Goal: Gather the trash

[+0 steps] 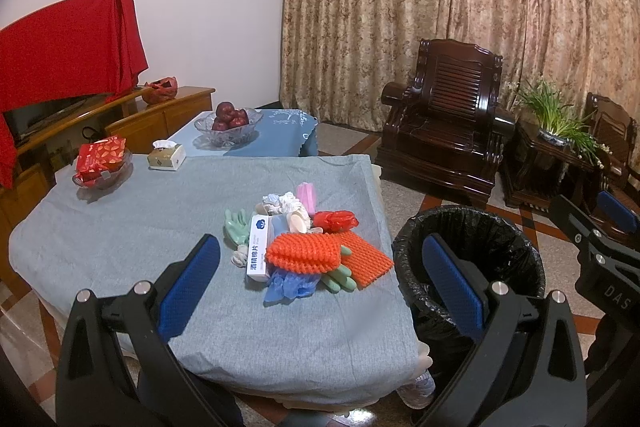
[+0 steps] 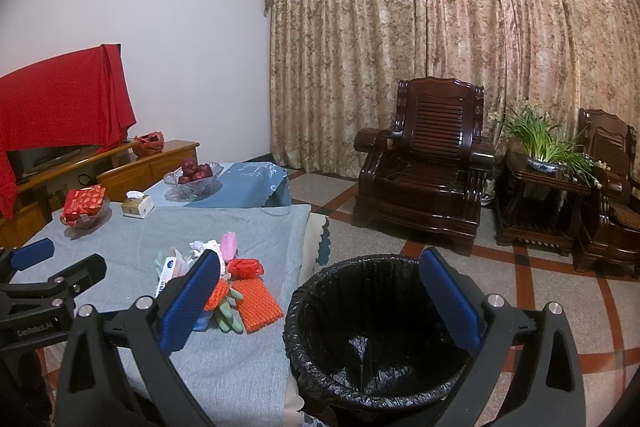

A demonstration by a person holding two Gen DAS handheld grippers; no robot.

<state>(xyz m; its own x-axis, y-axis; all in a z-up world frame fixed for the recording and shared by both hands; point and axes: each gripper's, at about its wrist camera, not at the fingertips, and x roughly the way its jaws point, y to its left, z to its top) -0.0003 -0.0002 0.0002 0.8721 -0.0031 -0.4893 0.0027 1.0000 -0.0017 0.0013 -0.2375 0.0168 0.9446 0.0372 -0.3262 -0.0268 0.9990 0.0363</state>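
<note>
A heap of trash [image 1: 304,247] lies near the right edge of a grey-clothed tabletop [image 1: 120,227], about midway along that edge. A black-lined bin [image 2: 380,331] stands on the floor just beside that edge.

The left wrist view shows the heap whole: an orange mesh pad [image 1: 304,253] on top, a white box [image 1: 258,251], green gloves [image 1: 238,223], blue plastic [image 1: 288,285], a red bag [image 1: 334,221] and a pink piece [image 1: 307,195]. The right wrist view hides half of this behind a finger, yet looks down into the bin, where only crumpled black liner shows.

The left gripper [image 1: 320,283] is held above the near edge of the tabletop, pointing at the heap; its fingers [image 1: 188,291] are spread wide with nothing between them. The right gripper [image 2: 320,303] hangs over the bin and the tabletop's right edge, fingers [image 2: 450,301] likewise wide apart and holding nothing. Each gripper shows at the rim of the other's view.

At the far left corner sit a red packet in a glass dish [image 1: 100,163] and a tissue box [image 1: 166,155].
</note>
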